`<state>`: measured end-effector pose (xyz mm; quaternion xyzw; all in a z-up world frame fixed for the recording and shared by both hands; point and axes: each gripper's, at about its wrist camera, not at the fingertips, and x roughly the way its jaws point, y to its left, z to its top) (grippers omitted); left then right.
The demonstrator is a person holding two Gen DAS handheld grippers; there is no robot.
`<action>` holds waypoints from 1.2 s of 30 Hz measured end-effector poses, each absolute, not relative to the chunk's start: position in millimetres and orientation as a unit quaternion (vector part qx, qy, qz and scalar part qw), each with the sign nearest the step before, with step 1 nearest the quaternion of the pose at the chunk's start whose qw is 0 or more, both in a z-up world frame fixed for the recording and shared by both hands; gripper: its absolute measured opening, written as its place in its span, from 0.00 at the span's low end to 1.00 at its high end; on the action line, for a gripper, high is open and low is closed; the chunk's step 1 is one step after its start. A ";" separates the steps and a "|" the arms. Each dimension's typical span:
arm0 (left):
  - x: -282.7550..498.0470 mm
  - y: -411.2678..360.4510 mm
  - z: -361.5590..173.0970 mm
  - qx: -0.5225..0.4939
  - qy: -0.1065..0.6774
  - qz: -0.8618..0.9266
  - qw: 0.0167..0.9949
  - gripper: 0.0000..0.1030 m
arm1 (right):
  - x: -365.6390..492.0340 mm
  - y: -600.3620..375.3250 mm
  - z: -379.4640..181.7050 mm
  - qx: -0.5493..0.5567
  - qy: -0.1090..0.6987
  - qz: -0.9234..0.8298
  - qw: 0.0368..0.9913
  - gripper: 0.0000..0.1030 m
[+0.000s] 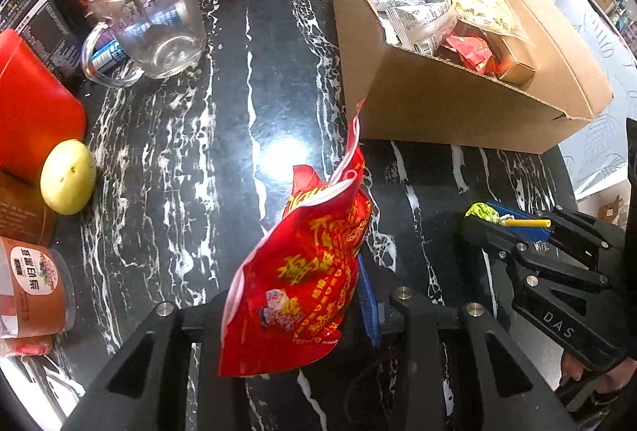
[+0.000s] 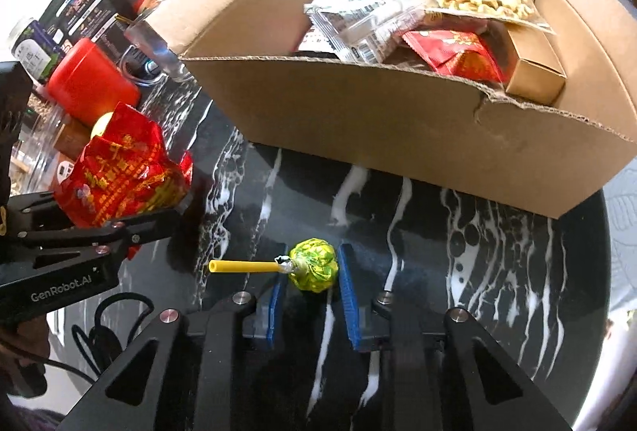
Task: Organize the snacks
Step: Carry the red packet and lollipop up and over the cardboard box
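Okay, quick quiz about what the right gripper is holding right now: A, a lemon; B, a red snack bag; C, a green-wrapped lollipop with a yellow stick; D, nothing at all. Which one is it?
C: in the right wrist view the right gripper has its jaws closed on the green-wrapped lollipop, yellow stick pointing left, while the red snack bag sits in the left gripper.

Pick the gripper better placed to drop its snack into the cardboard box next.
Right, probably. The right gripper holds the lollipop squarely facing the cardboard box wall. The left gripper, with the red snack bag, sits off the box's left corner.
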<state>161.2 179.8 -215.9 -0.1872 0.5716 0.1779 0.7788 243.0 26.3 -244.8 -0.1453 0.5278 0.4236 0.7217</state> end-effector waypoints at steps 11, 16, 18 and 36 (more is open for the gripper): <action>126.8 154.5 -172.3 -0.173 0.553 0.162 0.799 0.32 | 212.3 0.5 -214.7 -0.127 0.524 0.420 0.731 0.24; 111.1 126.1 -145.5 -0.145 0.545 0.146 0.813 0.32 | 188.7 -24.1 -191.1 -0.108 0.519 0.409 0.743 0.24; 107.2 115.5 -134.9 -0.138 0.542 0.140 0.817 0.32 | 178.8 -34.3 -181.3 -0.098 0.516 0.404 0.749 0.24; 52.7 32.3 -73.7 -0.085 0.509 0.035 0.856 0.32 | 97.6 -105.4 -115.6 -0.059 0.494 0.368 0.785 0.24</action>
